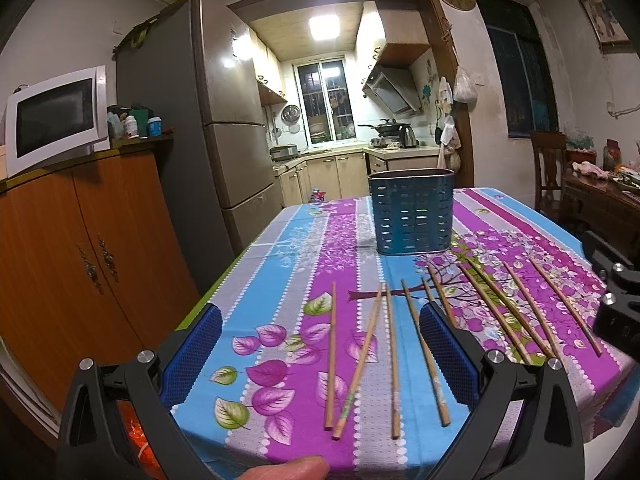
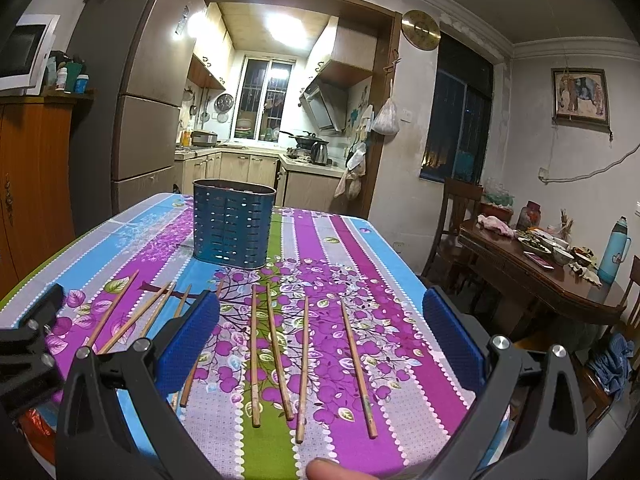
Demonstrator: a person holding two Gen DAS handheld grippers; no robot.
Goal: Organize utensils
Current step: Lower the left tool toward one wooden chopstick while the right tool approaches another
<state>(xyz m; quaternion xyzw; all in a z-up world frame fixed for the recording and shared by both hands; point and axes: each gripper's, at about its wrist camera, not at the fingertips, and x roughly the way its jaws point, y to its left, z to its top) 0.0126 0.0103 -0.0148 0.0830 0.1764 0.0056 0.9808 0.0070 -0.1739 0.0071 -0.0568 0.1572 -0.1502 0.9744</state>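
Several wooden chopsticks [image 1: 393, 364] lie spread in a loose row on the flowered tablecloth [image 1: 280, 264]; the same chopsticks [image 2: 305, 364] show in the right wrist view. Behind them stands a blue perforated utensil holder [image 1: 412, 212], upright, also in the right wrist view as the holder [image 2: 232, 224]. My left gripper [image 1: 320, 356] hovers open over the left group of chopsticks, holding nothing. Over the right group, my right gripper [image 2: 320, 344] is open too and holds nothing. A fingertip [image 1: 288, 468] shows at the bottom edge.
The table's left edge [image 1: 224, 276] drops off toward a wooden cabinet [image 1: 80, 264] with a microwave [image 1: 56, 116] and a fridge [image 1: 200, 120]. To the right stands a dark wooden table [image 2: 536, 276] with dishes, a chair [image 2: 456, 216] and a blue flask [image 2: 616, 248].
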